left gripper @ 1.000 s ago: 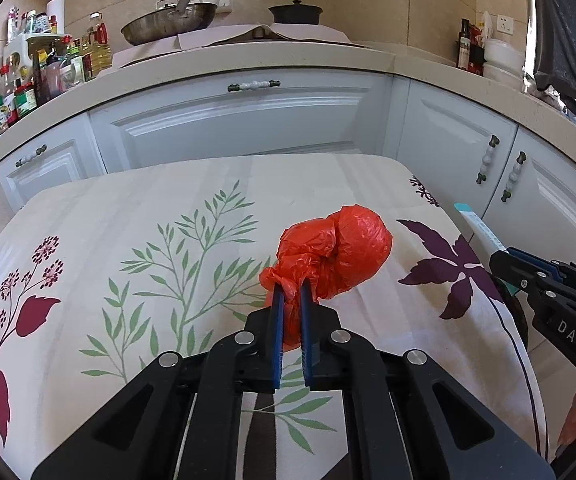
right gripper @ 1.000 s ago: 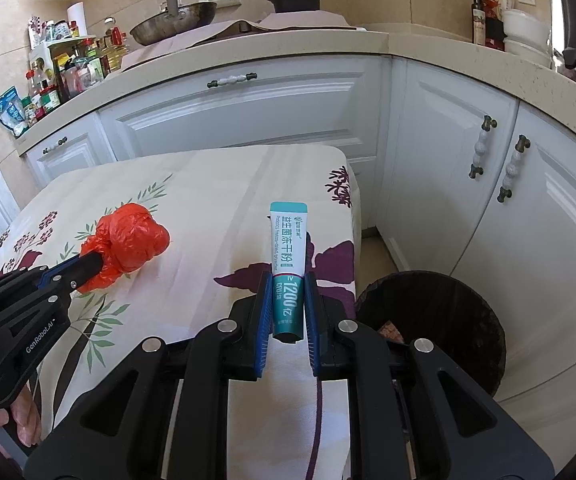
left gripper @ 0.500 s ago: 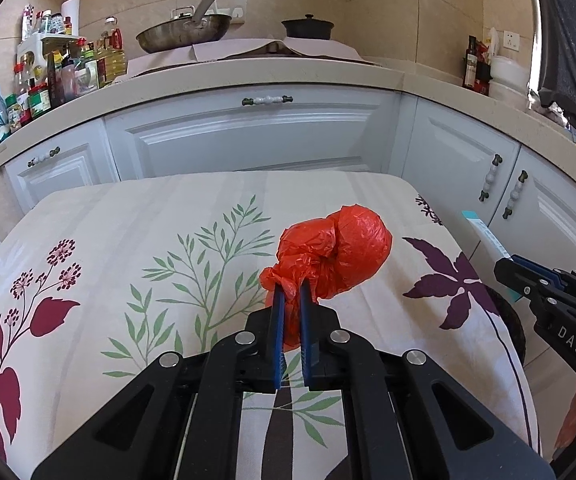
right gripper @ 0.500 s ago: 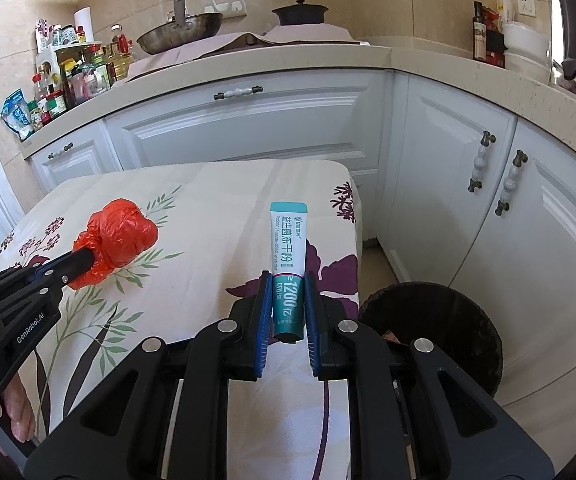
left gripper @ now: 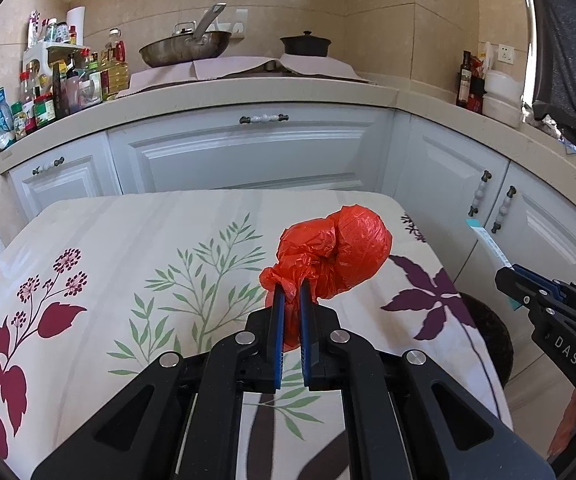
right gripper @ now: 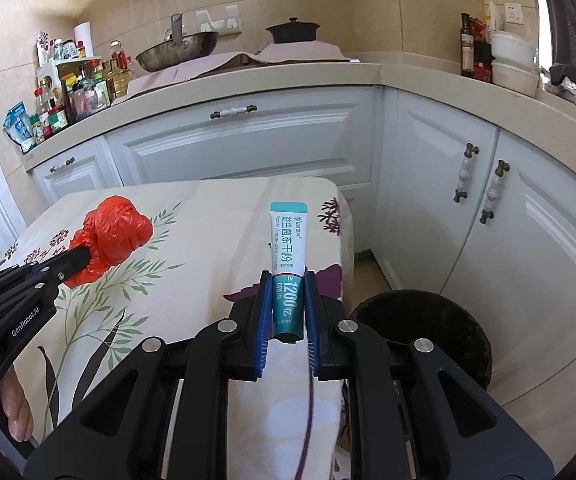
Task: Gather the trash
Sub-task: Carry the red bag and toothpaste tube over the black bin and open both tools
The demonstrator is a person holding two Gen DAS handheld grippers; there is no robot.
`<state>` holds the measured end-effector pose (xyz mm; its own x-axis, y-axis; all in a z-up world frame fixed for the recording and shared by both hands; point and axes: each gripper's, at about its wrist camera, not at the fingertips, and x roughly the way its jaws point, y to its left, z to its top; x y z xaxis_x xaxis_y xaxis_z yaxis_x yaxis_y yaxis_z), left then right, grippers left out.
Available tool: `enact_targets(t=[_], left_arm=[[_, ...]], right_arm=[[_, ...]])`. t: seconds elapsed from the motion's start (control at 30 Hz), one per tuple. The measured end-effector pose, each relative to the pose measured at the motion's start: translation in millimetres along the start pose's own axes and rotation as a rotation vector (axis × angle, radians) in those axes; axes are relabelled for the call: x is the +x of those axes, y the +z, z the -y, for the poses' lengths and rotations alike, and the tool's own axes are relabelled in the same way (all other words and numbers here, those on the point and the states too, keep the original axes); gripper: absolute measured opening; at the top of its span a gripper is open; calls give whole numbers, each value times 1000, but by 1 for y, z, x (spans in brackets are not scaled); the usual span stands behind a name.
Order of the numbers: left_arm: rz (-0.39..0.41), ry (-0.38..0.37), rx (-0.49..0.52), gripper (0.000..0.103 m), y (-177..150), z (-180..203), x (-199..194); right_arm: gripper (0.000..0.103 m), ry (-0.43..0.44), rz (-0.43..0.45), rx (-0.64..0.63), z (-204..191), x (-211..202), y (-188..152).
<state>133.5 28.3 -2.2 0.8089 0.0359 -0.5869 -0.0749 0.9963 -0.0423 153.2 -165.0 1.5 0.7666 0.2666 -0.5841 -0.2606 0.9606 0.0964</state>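
My left gripper (left gripper: 292, 286) is shut on the knotted end of a crumpled red plastic bag (left gripper: 340, 258), held up above the floral tablecloth (left gripper: 128, 264). The same bag (right gripper: 114, 236) shows at the left in the right wrist view, pinched by the left gripper (right gripper: 82, 258). My right gripper (right gripper: 287, 280) is shut on a teal and white sachet (right gripper: 287, 240) that stands upright between the blue pads. That sachet (left gripper: 488, 242) and the right gripper (left gripper: 506, 276) appear at the right edge of the left wrist view. A dark round trash bin (right gripper: 428, 328) sits on the floor beside the table's right end.
White cabinets (right gripper: 240, 148) with a beige counter (right gripper: 248, 80) wrap around behind and to the right. The counter carries a wok (right gripper: 178, 54), a black pot (right gripper: 292, 32) and many bottles (right gripper: 72, 92). A person's hand (right gripper: 12, 404) holds the left gripper's handle.
Both grippers have risen a little with their loads still gripped. The table and the bin now sit lower in both views and more of the back wall shows.
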Motion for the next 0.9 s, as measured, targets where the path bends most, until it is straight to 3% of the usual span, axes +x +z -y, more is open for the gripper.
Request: enact_targets(t=[0.9], left_arm=[[63, -178, 99, 7, 7, 109, -29]], right_arm=[[15, -199, 113, 114, 98, -79, -18]])
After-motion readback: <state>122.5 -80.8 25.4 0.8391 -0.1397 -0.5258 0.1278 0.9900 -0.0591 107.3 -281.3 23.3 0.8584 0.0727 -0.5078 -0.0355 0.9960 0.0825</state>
